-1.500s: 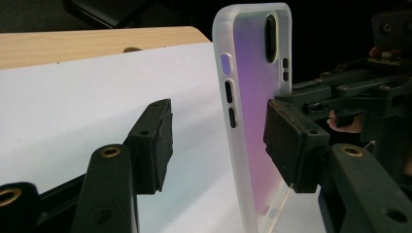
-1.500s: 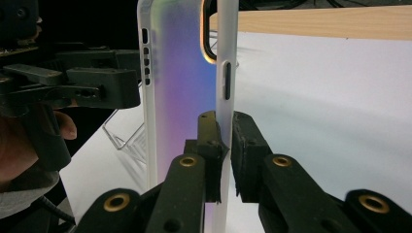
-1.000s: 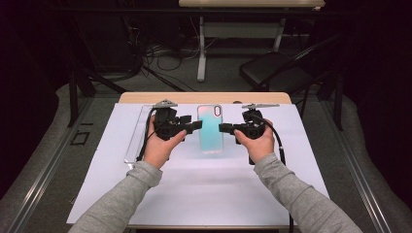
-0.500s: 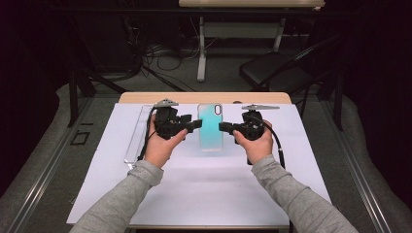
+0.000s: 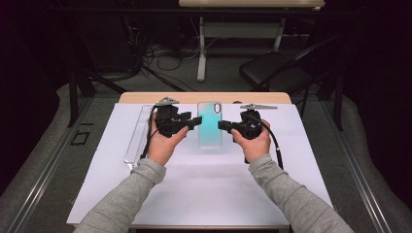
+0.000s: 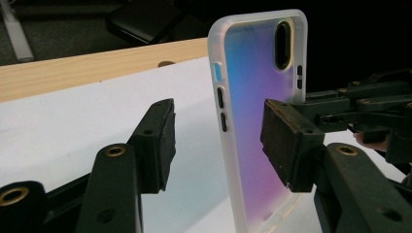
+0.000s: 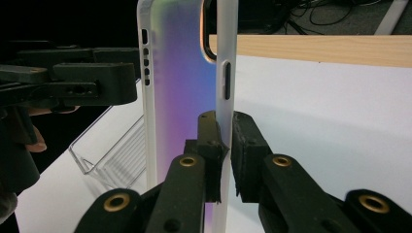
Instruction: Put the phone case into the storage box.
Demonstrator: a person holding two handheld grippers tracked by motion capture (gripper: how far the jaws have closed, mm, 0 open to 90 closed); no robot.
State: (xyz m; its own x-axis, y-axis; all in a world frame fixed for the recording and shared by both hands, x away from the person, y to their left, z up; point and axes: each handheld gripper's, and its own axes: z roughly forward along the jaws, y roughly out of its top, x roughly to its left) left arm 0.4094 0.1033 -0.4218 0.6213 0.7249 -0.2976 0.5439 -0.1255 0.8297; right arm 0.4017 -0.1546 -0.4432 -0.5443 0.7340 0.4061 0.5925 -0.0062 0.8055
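A translucent phone case [image 5: 210, 124] with a teal-to-purple sheen is held above the white sheet, mid-table. My right gripper [image 5: 222, 126] is shut on its right side edge; in the right gripper view the two pads pinch that thin white rim [image 7: 226, 145]. My left gripper [image 5: 197, 120] comes in from the other side and is open. In the left gripper view its jaws stand wide apart on either side of the case's [image 6: 257, 97] button edge, with neither pad pressing it. The camera cut-out is at the case's far end.
A clear plastic tray [image 5: 138, 133] lies on the sheet left of my left hand, also seen in the right gripper view [image 7: 111, 165]. The white sheet [image 5: 204, 189] covers the wooden table [image 5: 204, 97]. A dark chair [image 5: 272, 73] stands beyond the table.
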